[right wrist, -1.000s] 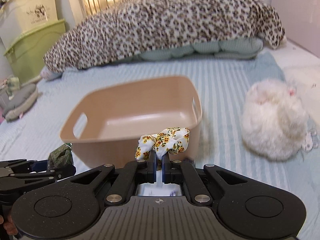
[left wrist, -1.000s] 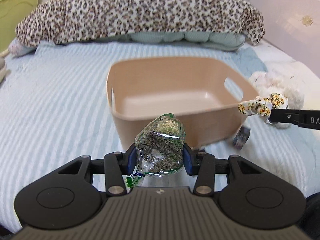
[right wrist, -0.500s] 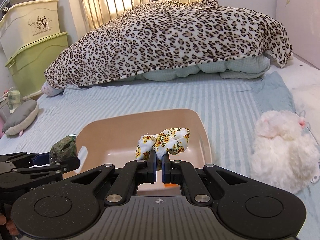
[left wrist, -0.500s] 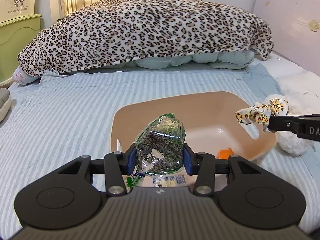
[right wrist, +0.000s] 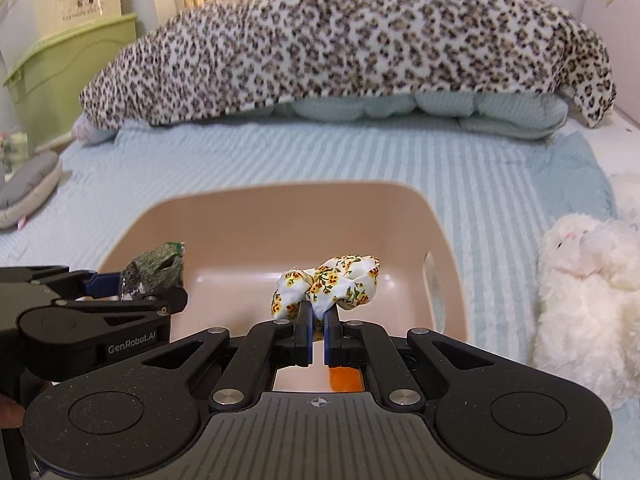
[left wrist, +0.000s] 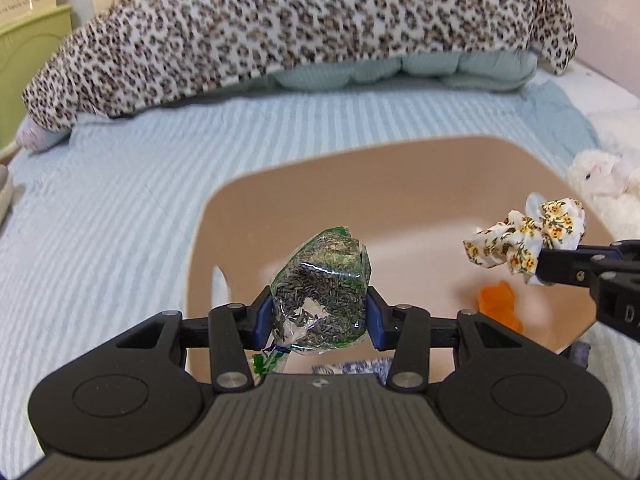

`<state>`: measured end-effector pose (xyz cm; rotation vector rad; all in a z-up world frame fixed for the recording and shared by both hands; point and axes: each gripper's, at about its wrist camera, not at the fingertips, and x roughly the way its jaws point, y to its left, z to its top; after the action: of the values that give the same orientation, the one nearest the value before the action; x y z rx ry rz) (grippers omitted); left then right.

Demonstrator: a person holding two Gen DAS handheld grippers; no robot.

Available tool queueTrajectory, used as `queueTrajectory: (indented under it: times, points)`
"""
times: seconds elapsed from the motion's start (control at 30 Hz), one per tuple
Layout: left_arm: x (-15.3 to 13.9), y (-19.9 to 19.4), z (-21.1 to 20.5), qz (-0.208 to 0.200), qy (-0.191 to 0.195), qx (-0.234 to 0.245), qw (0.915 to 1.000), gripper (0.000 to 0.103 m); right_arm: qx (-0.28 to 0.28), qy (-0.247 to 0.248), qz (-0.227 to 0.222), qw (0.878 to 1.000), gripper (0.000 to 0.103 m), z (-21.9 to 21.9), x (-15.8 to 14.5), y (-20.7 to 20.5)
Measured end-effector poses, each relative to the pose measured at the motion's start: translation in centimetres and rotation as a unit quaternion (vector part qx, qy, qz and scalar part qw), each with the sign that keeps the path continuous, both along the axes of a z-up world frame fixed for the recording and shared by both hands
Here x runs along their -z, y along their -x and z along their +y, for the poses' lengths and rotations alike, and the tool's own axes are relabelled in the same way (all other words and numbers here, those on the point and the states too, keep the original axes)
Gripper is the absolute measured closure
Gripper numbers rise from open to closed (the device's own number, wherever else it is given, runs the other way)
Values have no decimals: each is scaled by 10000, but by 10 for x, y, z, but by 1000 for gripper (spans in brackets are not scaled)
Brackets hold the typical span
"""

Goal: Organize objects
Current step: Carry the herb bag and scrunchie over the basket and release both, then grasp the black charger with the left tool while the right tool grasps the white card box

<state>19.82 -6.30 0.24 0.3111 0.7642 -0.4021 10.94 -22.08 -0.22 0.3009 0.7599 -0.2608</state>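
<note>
The left gripper [left wrist: 319, 316] is clamped on a clear bag of dark seeds [left wrist: 322, 294], squeezing it between its 2 blue pads [left wrist: 263, 316], and holds it above the near left part of the tan bin [left wrist: 360, 168]. The right gripper [right wrist: 316, 334] pinches a floral scrunchie [right wrist: 330, 284] between nearly closed fingers, over the near middle of the same bin [right wrist: 280, 208]. In the left view the scrunchie [left wrist: 524, 236] hangs above the bin's right side. An orange thing [left wrist: 498, 304] lies on the bin floor, right under the right gripper, and a blue-and-white packet [left wrist: 352, 368] shows at the bin's near edge. The bin sits on a blue striped sheet [left wrist: 120, 200]. A white plush [right wrist: 580, 288] lies just right of the bin, and a leopard blanket [right wrist: 340, 40] is heaped at the far end over a pale quilt [right wrist: 420, 108]
</note>
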Motion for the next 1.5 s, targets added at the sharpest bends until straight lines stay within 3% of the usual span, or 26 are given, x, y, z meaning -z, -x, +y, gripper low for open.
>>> queueTrajectory:
  times: [0.27,0.3,0.33,0.4,0.43,0.63,1.07,1.5]
  points:
    - [13,1,6,209,-37,62,9998,52,-83,15,234,9997,92,5,11,2]
    - [11,2,7,195,-14,58,9998,47,-91,28,213,9997,88,6,9,4]
    - [9,4,8,162,-12,45,9999,45,-88,43,194,9998,73,6,7,5]
    - [3,7,8,87,-14,26,10000,33,-115,15,109,9999,59,8,1,9]
    - [-1,10,9,50,4,34,10000,31,-117,28,67,9999,50,9,-3,12]
    - [-25,28,21,-76,83,125,9999,25,-163,143,-82,9997,31,15,-20,34]
    - [-41,73,47,-79,34,287,9996,24,-47,183,280,9994,12,24,-15,85]
    - [-2,97,58,493,-95,310,9983,20,135,107,1135,9934,10,32,38,96]
